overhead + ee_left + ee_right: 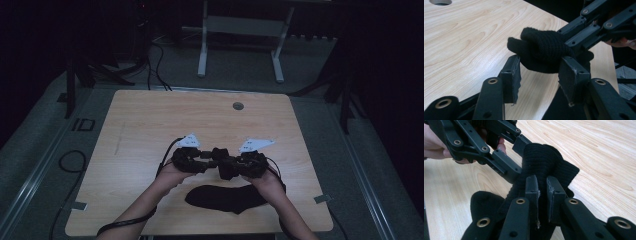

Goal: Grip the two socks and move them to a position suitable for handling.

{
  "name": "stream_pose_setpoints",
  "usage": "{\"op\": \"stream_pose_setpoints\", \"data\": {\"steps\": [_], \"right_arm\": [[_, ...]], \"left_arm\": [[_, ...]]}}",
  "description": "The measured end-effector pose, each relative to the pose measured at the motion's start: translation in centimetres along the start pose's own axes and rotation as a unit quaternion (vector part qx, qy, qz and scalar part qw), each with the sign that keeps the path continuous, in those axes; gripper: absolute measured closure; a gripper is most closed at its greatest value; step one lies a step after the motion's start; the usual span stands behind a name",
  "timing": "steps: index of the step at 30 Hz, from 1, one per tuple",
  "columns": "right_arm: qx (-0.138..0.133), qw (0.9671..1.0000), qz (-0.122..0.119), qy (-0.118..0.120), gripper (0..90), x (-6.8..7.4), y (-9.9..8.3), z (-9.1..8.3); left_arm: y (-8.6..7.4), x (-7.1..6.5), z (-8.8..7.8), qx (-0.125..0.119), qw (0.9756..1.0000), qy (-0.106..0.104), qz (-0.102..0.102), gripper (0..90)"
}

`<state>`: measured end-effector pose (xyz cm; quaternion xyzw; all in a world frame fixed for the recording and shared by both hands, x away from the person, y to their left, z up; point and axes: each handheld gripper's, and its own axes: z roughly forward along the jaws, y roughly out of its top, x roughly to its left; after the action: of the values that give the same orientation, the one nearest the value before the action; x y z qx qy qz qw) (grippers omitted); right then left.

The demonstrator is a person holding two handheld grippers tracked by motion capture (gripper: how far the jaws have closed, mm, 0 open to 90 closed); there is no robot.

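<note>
Above the bench (pixel 150 120), the high view shows two forearms entering from six o'clock, each hand holding a black gripper. The left gripper (pixel 212 159) and right gripper (pixel 225 165) meet near the centre, tips nearly together. A black sock (pixel 225 197) lies flat on the wood at six o'clock from the hands, just beside them. A small round hole (pixel 238 106) sits at twelve o'clock, well apart.

Along the left gripper (pixel 540 71) in its own view, a second knitted black sock (pixel 541 50) hangs bunched above the wood at the centre. The left fingers (pixel 511 75) stand moderately apart around its lower bulge; the pads look close to the fabric, but firm pressing cannot be told. The other gripper comes in from two o'clock and holds the bundle.

Along the right gripper (pixel 541 192) in its own view, the right fingers (pixel 531 190) are narrow and clamp a fold of the sock (pixel 544 162). The left gripper reaches in from ten o'clock.

To do this step well, the judgement is that the left fingers should close squarely on a thick fold, not a loose edge, while the right grip holds firm, so the fabric neither slips nor twists
</note>
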<state>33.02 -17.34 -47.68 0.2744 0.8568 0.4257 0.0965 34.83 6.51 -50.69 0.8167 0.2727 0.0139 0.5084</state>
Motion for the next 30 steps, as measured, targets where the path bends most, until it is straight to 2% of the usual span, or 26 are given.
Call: {"op": "stream_pose_setpoints", "data": {"steps": [1, 3, 4, 5, 6, 9, 12, 14, 15, 18, 26, 28, 30], "right_arm": [[0.000, 1.0000, 0.000, 0.000, 81.3, 0.0, 0.0, 0.0], [-0.003, 1.0000, 0.003, 0.001, 81.2, -0.1, 0.0, -0.1], [-0.003, 1.0000, 0.003, 0.001, 81.2, -0.1, 0.0, -0.1], [-0.004, 1.0000, 0.002, 0.000, 81.2, -0.1, 0.0, -0.1], [-0.007, 1.0000, 0.005, 0.000, 81.3, -0.2, -0.1, -0.2], [-0.008, 0.9999, 0.006, -0.006, 81.2, -0.4, -0.1, -0.3], [-0.013, 0.9998, 0.016, -0.006, 81.2, -0.9, -0.3, -0.6], [-0.016, 0.9996, 0.022, -0.002, 81.2, -1.1, -0.4, -0.8], [-0.018, 0.9995, 0.025, -0.003, 81.2, -1.2, -0.4, -0.8], [-0.019, 0.9996, 0.022, -0.005, 81.1, -1.2, -0.4, -0.9], [-0.041, 0.9986, 0.033, 0.005, 81.0, -1.6, -0.3, -1.7], [-0.045, 0.9983, 0.035, 0.009, 81.0, -1.7, -0.3, -1.9], [-0.046, 0.9983, 0.035, 0.009, 81.0, -1.6, -0.2, -2.0]], "left_arm": [[0.0, 0.0, 0.1, 0.001, 1.0000, -0.001, -0.003, 57.3], [0.0, 0.0, 0.1, 0.004, 1.0000, 0.000, -0.002, 67.1], [0.0, -0.1, 0.2, 0.008, 1.0000, 0.002, 0.000, 67.1], [0.0, -0.2, 0.3, 0.015, 0.9998, 0.013, 0.000, 70.9], [0.0, -0.3, 0.4, 0.016, 0.9997, 0.016, 0.003, 79.1], [-0.1, -0.4, 0.2, 0.022, 0.9993, 0.028, 0.008, 85.8], [-0.1, -0.4, -0.1, 0.033, 0.9989, 0.034, 0.005, 87.7], [0.0, -0.5, -0.2, 0.034, 0.9988, 0.034, 0.010, 88.1], [0.0, -0.6, -0.2, 0.037, 0.9984, 0.041, 0.014, 88.4], [0.2, -1.1, -0.3, 0.042, 0.9972, 0.056, 0.028, 88.6], [0.7, -1.8, -1.1, 0.042, 0.9963, 0.064, 0.039, 89.3], [0.9, -2.0, -1.2, 0.048, 0.9949, 0.075, 0.048, 89.4], [1.0, -2.0, -1.3, 0.047, 0.9949, 0.075, 0.048, 89.5]]}}
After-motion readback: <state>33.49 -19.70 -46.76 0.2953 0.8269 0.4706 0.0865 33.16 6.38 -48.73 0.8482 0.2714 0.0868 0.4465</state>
